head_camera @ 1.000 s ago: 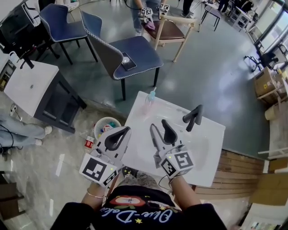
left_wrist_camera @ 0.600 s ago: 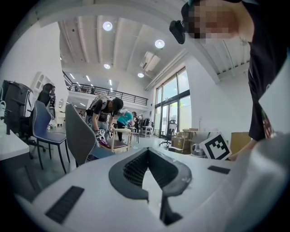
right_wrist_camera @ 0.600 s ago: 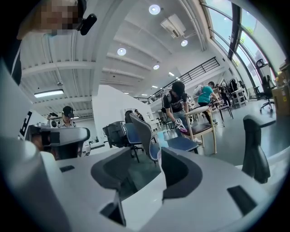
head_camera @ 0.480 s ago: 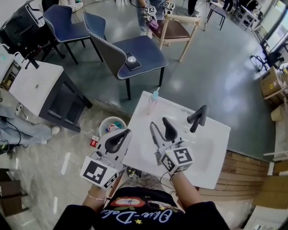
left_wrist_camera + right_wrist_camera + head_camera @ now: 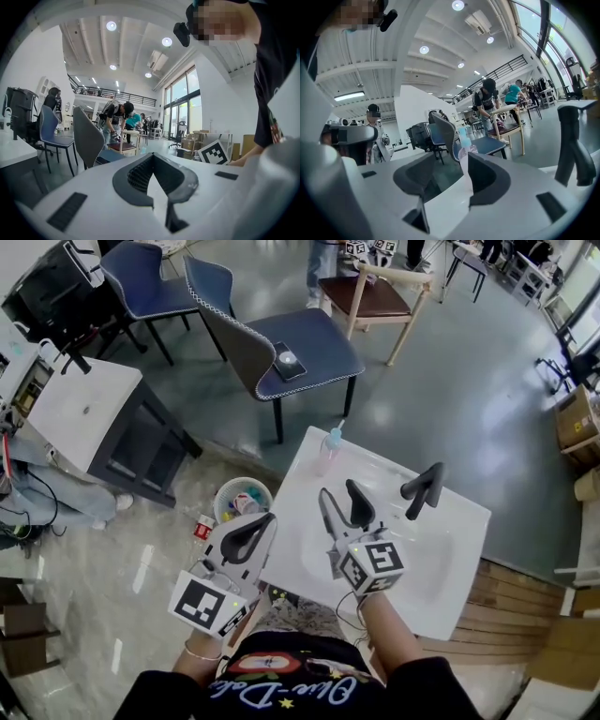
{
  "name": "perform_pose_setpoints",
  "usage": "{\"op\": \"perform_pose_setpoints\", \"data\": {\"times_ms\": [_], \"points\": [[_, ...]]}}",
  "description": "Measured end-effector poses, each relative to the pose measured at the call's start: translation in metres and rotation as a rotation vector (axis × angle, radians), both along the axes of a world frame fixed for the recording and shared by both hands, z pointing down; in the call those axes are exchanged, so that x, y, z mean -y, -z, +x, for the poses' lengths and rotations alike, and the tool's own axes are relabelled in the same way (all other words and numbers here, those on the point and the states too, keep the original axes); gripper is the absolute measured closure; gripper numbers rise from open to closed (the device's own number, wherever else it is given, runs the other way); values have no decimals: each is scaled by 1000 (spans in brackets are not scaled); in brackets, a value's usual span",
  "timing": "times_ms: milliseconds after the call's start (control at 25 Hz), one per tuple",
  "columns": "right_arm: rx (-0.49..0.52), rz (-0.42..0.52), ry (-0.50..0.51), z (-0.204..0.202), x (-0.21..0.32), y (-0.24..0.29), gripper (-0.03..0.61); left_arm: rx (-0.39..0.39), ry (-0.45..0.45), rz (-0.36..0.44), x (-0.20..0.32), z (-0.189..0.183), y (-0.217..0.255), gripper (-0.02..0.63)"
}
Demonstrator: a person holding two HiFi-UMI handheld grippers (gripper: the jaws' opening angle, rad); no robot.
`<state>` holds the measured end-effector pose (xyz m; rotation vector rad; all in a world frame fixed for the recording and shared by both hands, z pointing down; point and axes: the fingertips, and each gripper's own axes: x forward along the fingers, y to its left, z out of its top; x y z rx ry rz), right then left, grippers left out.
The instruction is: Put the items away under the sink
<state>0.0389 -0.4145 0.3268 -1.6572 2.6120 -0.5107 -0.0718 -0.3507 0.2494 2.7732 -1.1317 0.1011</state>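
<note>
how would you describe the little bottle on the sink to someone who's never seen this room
Look at the white sink in front of the person, with the black faucet at its right. On its far left corner, nearest the blue chair, stands a small bottle. It is the only loose thing on the sink: see-through body, light blue top.

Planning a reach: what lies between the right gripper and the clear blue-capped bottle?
Head view: only bare white sink between right gripper and clear blue-capped bottle. The gripper's empty jaws have just been opening.
</note>
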Motion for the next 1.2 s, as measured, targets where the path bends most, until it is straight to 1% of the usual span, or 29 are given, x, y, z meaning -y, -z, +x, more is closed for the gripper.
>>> {"op": "perform_pose_setpoints", "data": {"times_ms": [200,640,920,1200], "points": [[16,-12,2,-1,6,-5,357,3,10,-8,1,-1,-1,606],[8,-29,-3,-4,21,-18,356,5,38,-32,3,-8,-9,606],[-40,-40,7,-4,34,-28,351,9,38,-41,6,-6,-12,606],[-53,-44,-2,-1,44,-35,344,12,59,-53,5,-10,-17,606]]}}
